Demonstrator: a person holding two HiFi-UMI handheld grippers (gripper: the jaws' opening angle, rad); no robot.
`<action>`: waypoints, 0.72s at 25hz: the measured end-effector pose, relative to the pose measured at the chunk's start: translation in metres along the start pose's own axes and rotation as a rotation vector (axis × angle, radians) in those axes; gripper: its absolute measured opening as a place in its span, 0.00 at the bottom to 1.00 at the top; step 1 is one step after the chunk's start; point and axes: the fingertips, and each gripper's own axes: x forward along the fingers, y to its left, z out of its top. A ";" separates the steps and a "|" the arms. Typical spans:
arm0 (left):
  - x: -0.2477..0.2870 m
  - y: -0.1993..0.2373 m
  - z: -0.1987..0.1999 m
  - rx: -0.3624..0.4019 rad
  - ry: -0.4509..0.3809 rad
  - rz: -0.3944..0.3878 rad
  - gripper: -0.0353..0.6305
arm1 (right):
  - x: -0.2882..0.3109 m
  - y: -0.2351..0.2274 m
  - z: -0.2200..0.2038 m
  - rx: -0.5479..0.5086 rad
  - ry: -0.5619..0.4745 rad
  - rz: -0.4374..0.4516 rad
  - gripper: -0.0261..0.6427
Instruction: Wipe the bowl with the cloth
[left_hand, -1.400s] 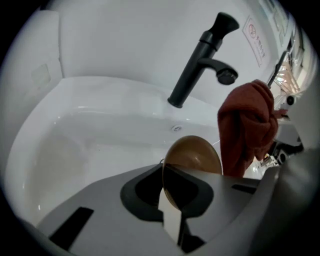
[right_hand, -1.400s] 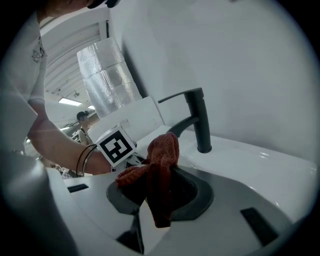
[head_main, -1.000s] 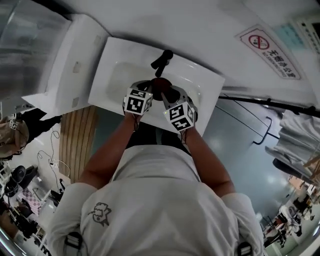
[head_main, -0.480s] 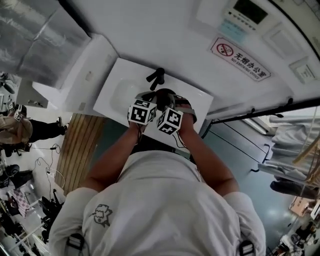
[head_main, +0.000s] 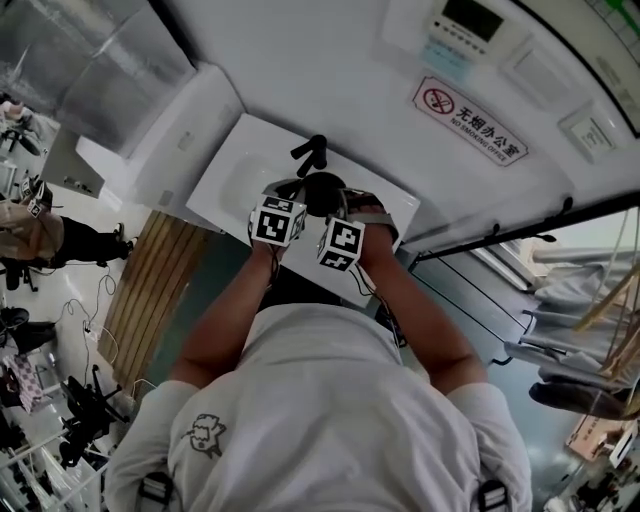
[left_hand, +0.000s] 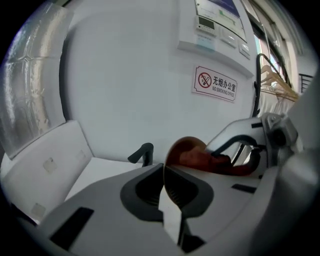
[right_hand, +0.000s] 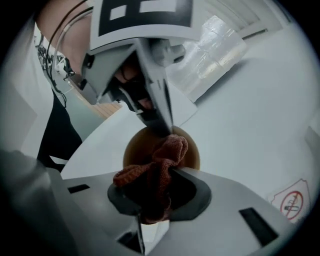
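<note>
A brown bowl (head_main: 322, 190) is held up over the white sink (head_main: 232, 172). My left gripper (left_hand: 167, 187) is shut on the bowl's rim, and the bowl (left_hand: 182, 146) stands edge-on between its jaws. A rust-red knitted cloth (right_hand: 160, 170) is bunched in my right gripper (right_hand: 157, 195), which is shut on it. The cloth's end presses into the bowl (right_hand: 191, 147). In the left gripper view the cloth (left_hand: 200, 159) lies inside the bowl, with the right gripper's fingers (left_hand: 235, 132) behind it. The left gripper (right_hand: 159, 126) reaches the rim from above in the right gripper view.
A black faucet (head_main: 312, 152) stands at the sink's back edge, just beyond the bowl. On the white wall hang a no-smoking sign (head_main: 470, 108) and a control panel (head_main: 470, 20). A white ledge (head_main: 165, 140) flanks the sink's left side; a clothes rack (head_main: 590, 300) stands at the right.
The two marker cubes have come closer together above the sink. The head view has shifted, so the sink and faucet sit a little further left.
</note>
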 end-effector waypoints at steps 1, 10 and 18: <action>-0.001 -0.002 -0.001 -0.006 -0.001 0.001 0.08 | -0.003 -0.010 -0.001 -0.001 0.010 -0.031 0.18; -0.014 -0.005 0.014 -0.083 -0.046 -0.023 0.08 | -0.004 -0.008 0.031 -0.075 -0.017 -0.047 0.18; -0.018 0.006 0.017 -0.058 -0.060 0.003 0.08 | -0.015 0.020 0.040 -0.146 -0.044 0.040 0.18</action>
